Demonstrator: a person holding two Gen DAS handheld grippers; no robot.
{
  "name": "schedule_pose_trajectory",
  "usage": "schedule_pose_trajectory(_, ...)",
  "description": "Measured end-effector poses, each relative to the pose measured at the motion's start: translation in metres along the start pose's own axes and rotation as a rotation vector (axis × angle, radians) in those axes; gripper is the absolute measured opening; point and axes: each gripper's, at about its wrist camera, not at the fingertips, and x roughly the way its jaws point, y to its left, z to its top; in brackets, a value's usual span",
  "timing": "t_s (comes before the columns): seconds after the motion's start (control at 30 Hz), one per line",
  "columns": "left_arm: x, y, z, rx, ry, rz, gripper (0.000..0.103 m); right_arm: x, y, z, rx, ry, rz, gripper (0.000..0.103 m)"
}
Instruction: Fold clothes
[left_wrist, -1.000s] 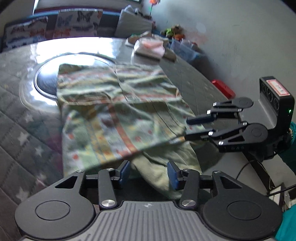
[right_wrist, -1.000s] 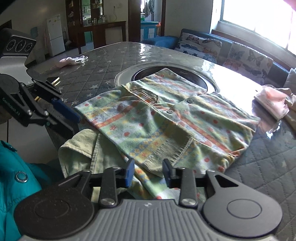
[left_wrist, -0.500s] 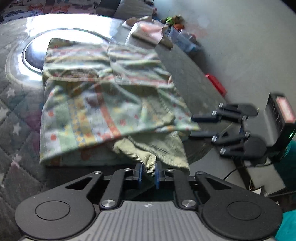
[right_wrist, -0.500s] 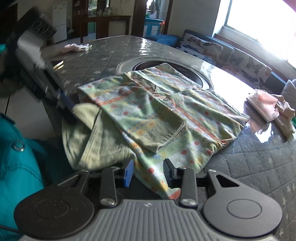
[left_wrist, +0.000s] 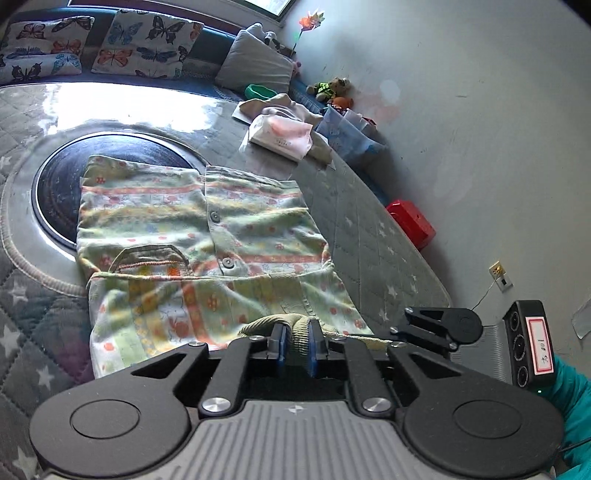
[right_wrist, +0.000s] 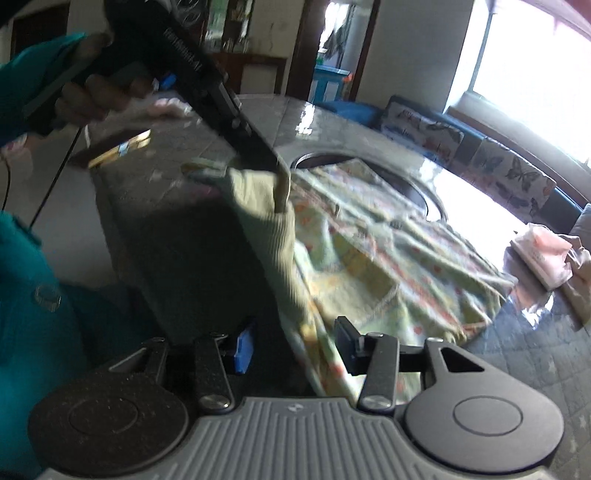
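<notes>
— Left hand-held gripper (left_wrist: 295, 345)?
— Clamped on the green ribbed cuff (left_wrist: 297, 326) of the patterned shirt (left_wrist: 207, 236), which lies on the worktop (left_wrist: 373, 236).
— Right hand-held gripper (right_wrist: 295, 349)?
— Jaws just widening; hem seemingly between, unpinched.

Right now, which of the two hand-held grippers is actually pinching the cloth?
The left hand-held gripper: its blue pads are clamped on the garment's plain green ribbed edge. The right hand-held gripper stands open, its jaws having just widened, with patterned cloth lying loose between them.
</notes>
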Motion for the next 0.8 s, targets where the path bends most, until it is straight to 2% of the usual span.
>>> schedule_pose_trajectory(0.1,0.001,0.003,-0.002,-0.002,0.013,-0.008,0.013,0.007,-0.005,0.008,0.046,-0.036,0.027,0.040)
schedule_pose_trajectory(0.13,0.001,0.004,-0.004,-0.003,0.016,-0.009,0.013,0.009,-0.008,0.011,0.059,-0.041,0.044,0.031)
schedule_pose_trajectory(0.23,-0.006,0.008,-0.013,0.012,0.012,-0.004,0.017,0.012,-0.016,0.018,0.105,-0.044,0.086,0.017)
schedule_pose_trajectory(0.27,-0.010,0.009,-0.017,0.019,0.005,-0.005,0.018,0.012,-0.019,0.020,0.122,-0.043,0.095,0.016)
schedule_pose_trajectory(0.33,-0.020,0.010,-0.026,0.043,-0.017,0.019,0.028,0.011,-0.025,0.023,0.150,-0.044,0.112,0.014)
schedule_pose_trajectory(0.37,-0.025,0.010,-0.030,0.055,-0.030,0.035,0.039,0.010,-0.027,0.025,0.163,-0.045,0.119,0.014)
schedule_pose_trajectory(0.4,-0.030,0.011,-0.035,0.068,-0.042,0.051,0.044,0.009,-0.029,0.026,0.174,-0.047,0.126,0.013)
schedule_pose_trajectory(0.43,-0.035,0.011,-0.039,0.081,-0.053,0.067,0.045,0.009,-0.030,0.027,0.180,-0.049,0.129,0.013)
schedule_pose_trajectory(0.5,-0.039,0.009,-0.047,0.126,-0.068,0.108,0.053,0.008,-0.033,0.030,0.197,-0.050,0.131,0.013)
schedule_pose_trajectory(0.8,-0.022,-0.007,-0.071,0.413,-0.093,0.328,0.062,0.008,-0.047,0.037,0.268,-0.049,0.130,0.013)
